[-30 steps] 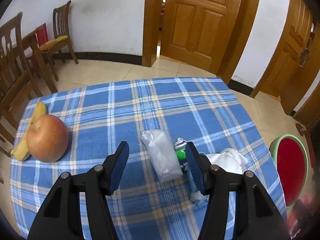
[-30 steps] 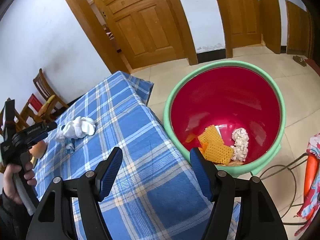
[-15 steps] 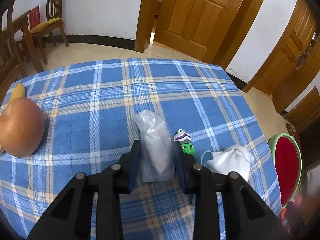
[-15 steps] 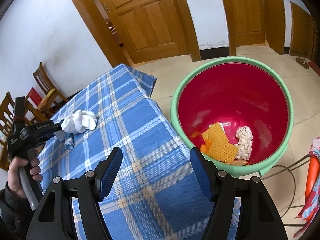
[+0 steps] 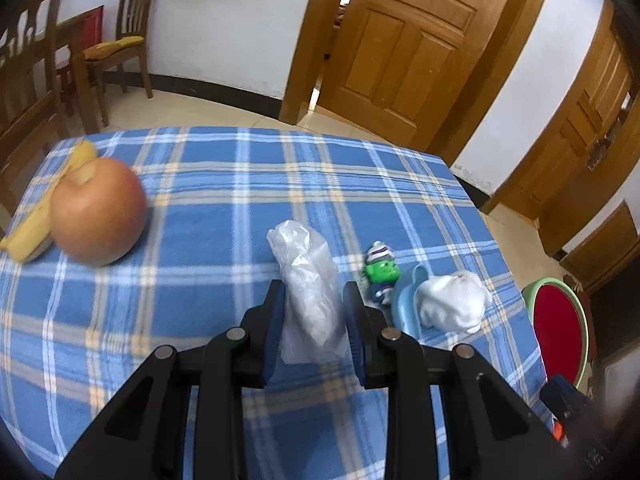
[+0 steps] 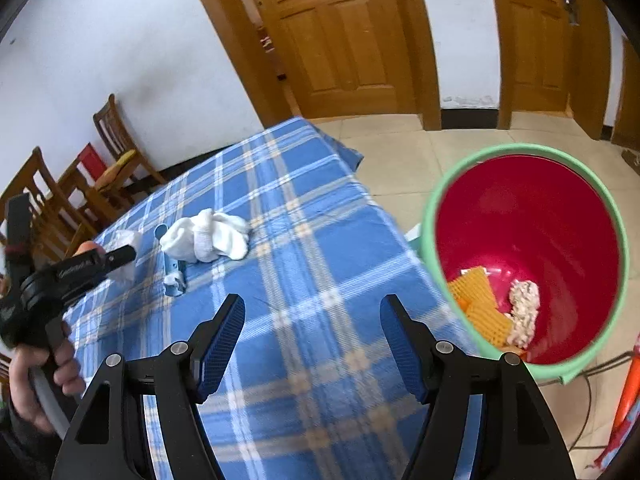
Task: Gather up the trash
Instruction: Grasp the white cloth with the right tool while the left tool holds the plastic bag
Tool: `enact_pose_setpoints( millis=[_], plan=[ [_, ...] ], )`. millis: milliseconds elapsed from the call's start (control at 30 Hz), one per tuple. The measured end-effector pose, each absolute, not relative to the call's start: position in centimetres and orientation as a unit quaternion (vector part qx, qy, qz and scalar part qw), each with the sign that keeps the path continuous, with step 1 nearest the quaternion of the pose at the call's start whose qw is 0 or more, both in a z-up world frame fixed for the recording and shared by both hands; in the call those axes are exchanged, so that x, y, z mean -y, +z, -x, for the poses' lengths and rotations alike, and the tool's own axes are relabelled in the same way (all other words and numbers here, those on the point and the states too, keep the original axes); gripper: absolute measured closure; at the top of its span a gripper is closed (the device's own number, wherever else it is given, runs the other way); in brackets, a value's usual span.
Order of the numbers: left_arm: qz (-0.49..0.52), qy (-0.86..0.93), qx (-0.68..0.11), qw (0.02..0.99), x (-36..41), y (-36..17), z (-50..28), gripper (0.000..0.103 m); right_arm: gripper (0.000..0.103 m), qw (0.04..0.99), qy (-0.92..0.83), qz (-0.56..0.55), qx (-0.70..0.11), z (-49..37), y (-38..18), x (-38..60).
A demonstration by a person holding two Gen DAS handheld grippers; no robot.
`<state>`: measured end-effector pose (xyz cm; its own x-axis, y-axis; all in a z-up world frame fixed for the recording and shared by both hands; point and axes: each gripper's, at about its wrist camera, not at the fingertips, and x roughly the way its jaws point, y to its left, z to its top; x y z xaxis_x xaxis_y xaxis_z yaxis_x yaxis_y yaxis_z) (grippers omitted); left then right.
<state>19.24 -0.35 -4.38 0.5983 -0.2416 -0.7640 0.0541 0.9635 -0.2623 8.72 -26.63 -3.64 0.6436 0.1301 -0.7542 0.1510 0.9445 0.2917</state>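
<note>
A crumpled clear plastic bag (image 5: pixel 298 248) stands on the blue plaid tablecloth (image 5: pixel 224 184), and my left gripper (image 5: pixel 314 286) is shut on its lower half, both pads pressing its sides. In the right wrist view the left gripper (image 6: pixel 120 256) shows at the far left, held by a person's hand (image 6: pixel 40 376). My right gripper (image 6: pixel 312 304) is open over the table's near edge with nothing between its fingers. To its right on the floor stands the red bucket (image 6: pixel 520 208) with a green rim. It holds orange waffle-like scraps (image 6: pixel 480 300) and a white lump (image 6: pixel 524 312).
Right of the bag lie a green toy figure (image 5: pixel 380 272), a light-blue scoop (image 5: pixel 406 300) and a crumpled white cloth (image 5: pixel 452 300). An apple (image 5: pixel 98 212) and a banana (image 5: pixel 36 220) sit at the left. Wooden chairs (image 5: pixel 124 40) and doors (image 5: pixel 400 48) stand behind.
My left gripper's jaws went from wide apart to closed on the plastic bag, and the gripper shifted sideways. The right gripper swung toward the table, staying open; the bucket slid right in its view.
</note>
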Motion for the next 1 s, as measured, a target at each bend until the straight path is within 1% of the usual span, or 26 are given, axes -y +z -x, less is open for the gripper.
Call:
enact_pose_setpoints(
  millis=[100,267,433,700,1000],
  plan=[
    [0.103,-0.070,-0.433,0.893,-0.2,-4.5,-18.9,0.074,0.025,0.887,0.003,-0.172,-0.428,-10.1,-4.0,25.7],
    [0.105,-0.052,-0.419,0.901,-0.9,-4.8,-18.3,0.074,0.022,0.885,0.024,-0.180,-0.429,-12.0,-4.2,24.1],
    [0.099,-0.047,-0.419,0.901,-0.9,-5.6,-18.1,0.074,0.021,0.878,0.037,-0.187,-0.439,-14.0,-4.9,22.6],
    [0.108,-0.049,-0.424,0.898,-1.4,-6.0,-18.1,0.074,0.018,0.886,0.054,-0.155,-0.434,-16.6,-5.0,19.8],
    [0.106,-0.049,-0.425,0.898,-1.5,-6.2,-18.0,0.074,0.017,0.889,0.052,-0.135,-0.435,-20.2,-6.2,18.5]
  ],
)
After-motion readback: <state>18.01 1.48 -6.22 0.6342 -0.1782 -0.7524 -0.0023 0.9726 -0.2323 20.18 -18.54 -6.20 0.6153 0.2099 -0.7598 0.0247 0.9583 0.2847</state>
